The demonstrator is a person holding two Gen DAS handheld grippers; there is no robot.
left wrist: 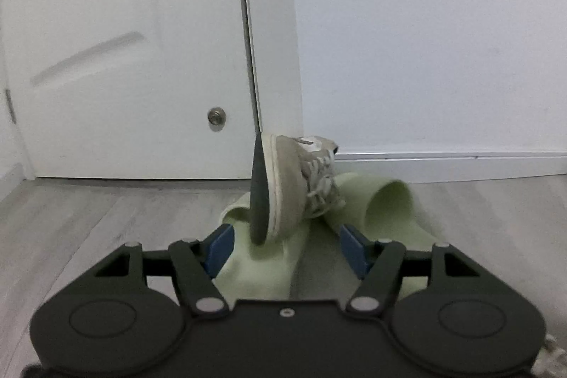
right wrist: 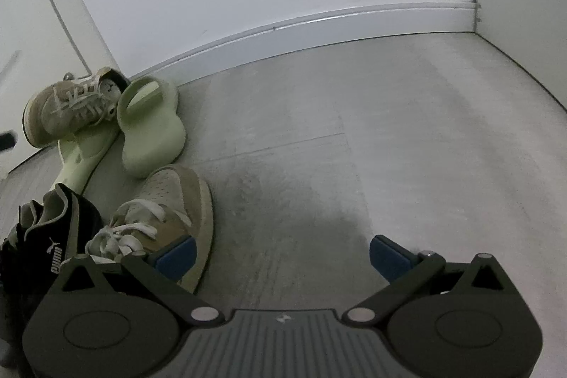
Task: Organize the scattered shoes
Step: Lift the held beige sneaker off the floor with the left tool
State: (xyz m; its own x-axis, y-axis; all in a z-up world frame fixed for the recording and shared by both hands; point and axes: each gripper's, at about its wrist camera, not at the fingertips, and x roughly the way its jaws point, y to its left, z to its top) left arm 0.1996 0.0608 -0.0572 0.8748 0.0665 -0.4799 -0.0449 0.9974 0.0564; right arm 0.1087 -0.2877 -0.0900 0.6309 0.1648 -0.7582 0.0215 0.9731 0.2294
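A worn beige sneaker (left wrist: 294,186) lies on its side near the door frame, its dark sole facing left. It rests on two pale green slides (left wrist: 389,201). My left gripper (left wrist: 287,247) is open just short of the sneaker's toe, above the nearer slide, and its pads touch nothing. In the right wrist view the same sneaker (right wrist: 67,105) and slides (right wrist: 152,126) lie at the left. Closer in are a second beige sneaker (right wrist: 177,201) and a black Puma shoe (right wrist: 60,225). My right gripper (right wrist: 283,257) is open wide over bare floor, its left finger above the second sneaker.
A white door (left wrist: 124,59) with a small metal fitting (left wrist: 216,117) stands behind the pile. A white wall and baseboard (right wrist: 319,27) run to a corner (right wrist: 476,9) at the right. Grey wood-look floor (right wrist: 354,147) stretches right of the shoes.
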